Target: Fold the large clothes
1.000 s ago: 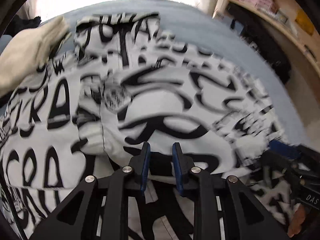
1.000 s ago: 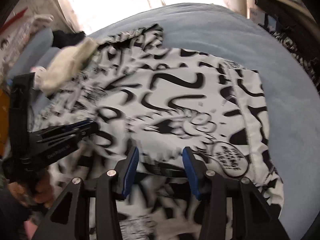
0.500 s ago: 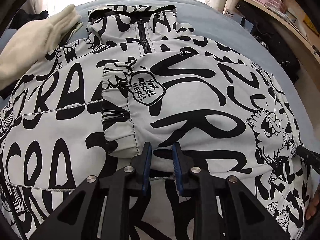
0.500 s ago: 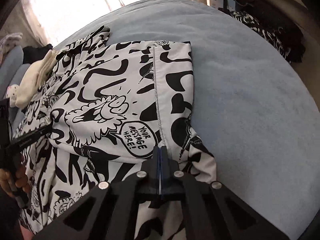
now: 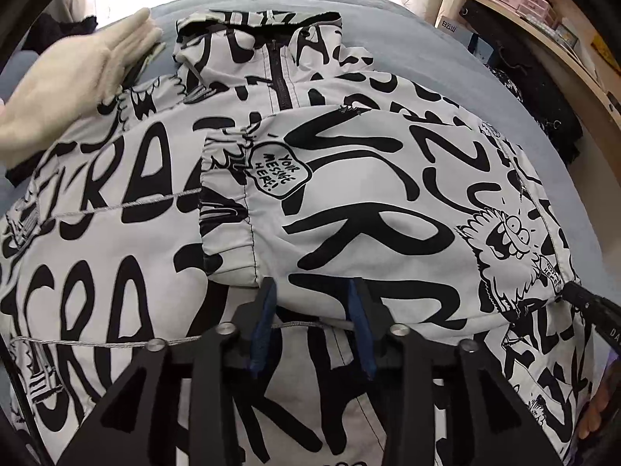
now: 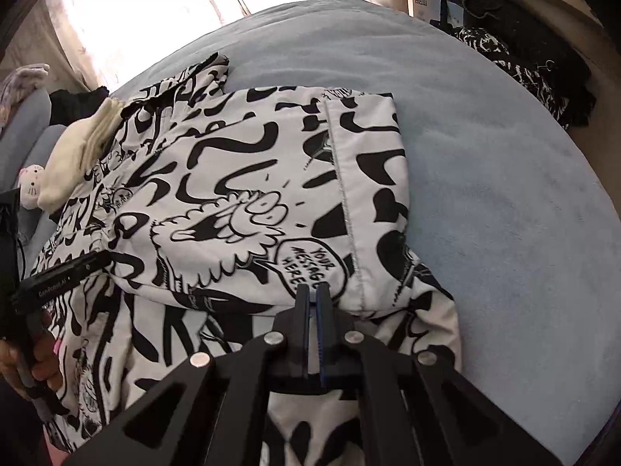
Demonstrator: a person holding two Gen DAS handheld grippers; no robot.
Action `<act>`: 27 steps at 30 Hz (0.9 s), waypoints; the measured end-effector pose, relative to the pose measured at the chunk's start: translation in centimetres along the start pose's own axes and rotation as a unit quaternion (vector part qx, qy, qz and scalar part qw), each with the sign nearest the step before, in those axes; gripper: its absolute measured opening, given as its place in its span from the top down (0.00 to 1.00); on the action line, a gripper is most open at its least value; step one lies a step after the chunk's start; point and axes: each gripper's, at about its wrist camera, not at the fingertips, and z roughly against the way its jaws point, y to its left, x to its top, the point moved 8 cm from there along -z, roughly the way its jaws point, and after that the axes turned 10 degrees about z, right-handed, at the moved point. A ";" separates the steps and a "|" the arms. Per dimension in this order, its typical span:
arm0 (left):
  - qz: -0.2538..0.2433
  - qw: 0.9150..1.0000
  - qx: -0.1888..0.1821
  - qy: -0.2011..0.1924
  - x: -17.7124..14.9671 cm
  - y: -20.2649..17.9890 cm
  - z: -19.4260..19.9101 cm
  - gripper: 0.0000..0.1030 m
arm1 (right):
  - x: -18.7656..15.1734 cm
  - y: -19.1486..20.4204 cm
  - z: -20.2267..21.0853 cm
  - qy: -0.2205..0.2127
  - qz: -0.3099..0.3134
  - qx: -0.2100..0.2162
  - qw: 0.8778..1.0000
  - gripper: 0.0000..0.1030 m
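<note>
The left tongs (image 5: pixel 312 306) have just spread, their jaws flanking the near edge of the sleeve (image 5: pixel 349 202) folded leftward across the jacket (image 5: pixel 116 272). The right tongs (image 6: pixel 313 303) pinch the sleeve's near edge on the blue bed (image 6: pixel 504 194).

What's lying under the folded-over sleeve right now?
The sleeve lies across the jacket front, hiding the chest and most of the zipper; only the zipper's top shows. Under the jacket is the blue bedcover.
</note>
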 end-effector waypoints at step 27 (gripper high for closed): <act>0.011 0.999 0.023 -0.035 -4.9 0.4 8.3 0.50 | -1.7 7.4 4.2 -0.024 -0.020 0.023 0.999 0.71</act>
